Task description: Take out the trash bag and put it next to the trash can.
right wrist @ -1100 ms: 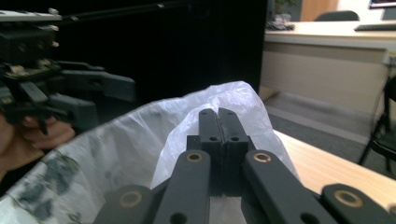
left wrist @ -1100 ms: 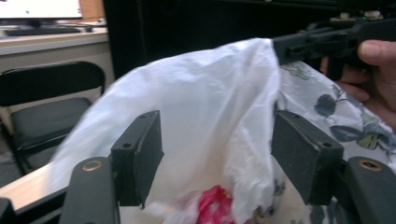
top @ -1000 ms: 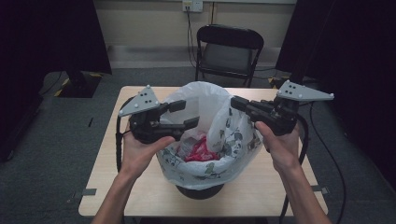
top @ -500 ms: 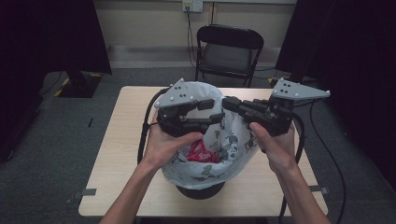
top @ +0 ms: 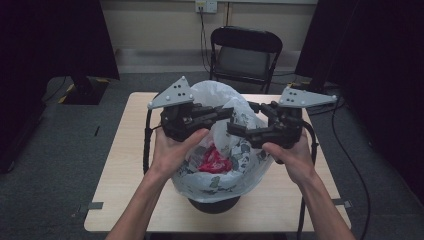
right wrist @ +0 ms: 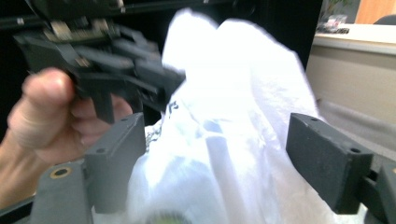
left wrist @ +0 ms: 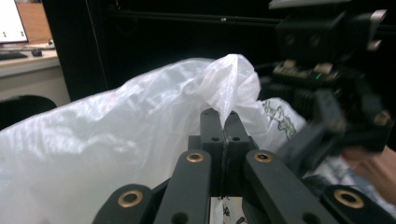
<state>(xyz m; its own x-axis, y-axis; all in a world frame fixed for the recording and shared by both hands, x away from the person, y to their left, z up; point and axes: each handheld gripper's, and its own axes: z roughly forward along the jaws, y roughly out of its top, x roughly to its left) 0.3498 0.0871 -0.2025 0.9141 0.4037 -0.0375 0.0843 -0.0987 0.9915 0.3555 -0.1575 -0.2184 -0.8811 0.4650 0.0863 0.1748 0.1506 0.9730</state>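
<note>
Plastic bag [top: 225, 150]: white, printed, stands mid-desk [top: 125, 165] over dark round base [top: 215, 204]; mouth gathered upward, red item [top: 212, 161] inside.
Left gripper [top: 225, 112]: jaws pressed together, pinching bag's raised top edge; pinch plain in left gripper view [left wrist: 224, 122].
Right gripper [top: 235, 129]: jaws spread wide, bag film between them, not clamped [right wrist: 215, 158].
Both grippers close together above bag.
Folding chair [top: 244, 52]: behind desk.
</note>
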